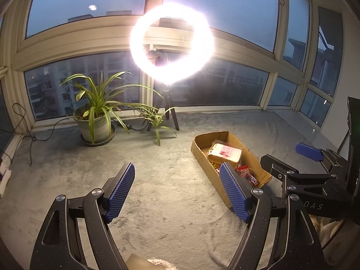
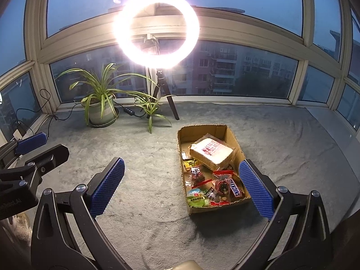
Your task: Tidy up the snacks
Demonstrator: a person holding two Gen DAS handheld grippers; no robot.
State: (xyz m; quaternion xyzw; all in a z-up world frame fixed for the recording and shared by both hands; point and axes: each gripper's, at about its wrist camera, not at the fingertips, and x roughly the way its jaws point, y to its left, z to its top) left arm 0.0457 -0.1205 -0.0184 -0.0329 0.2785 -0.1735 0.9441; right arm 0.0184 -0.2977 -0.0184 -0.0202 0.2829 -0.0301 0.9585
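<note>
An open cardboard box (image 2: 227, 132) lies on the grey carpet. It holds a wrapped loaf of bread (image 2: 211, 151), a Snickers bar (image 2: 235, 187) and several small sweets and snack packets (image 2: 199, 193). My right gripper (image 2: 181, 177) hovers in front of the box, open, with nothing between its blue pads. In the left wrist view the box (image 1: 198, 150) lies to the right, partly behind the right finger. My left gripper (image 1: 177, 181) is open and empty over bare carpet. The right gripper (image 1: 292, 157) shows at that view's right edge, and the left gripper (image 2: 38, 146) at the other view's left edge.
A lit ring light (image 2: 156, 30) on a tripod stands by the bay window. A potted spider plant (image 2: 101, 110) sits at the back left, with cables and a switch box (image 2: 129, 110) near it. Grey carpet (image 2: 144, 157) spreads around the box.
</note>
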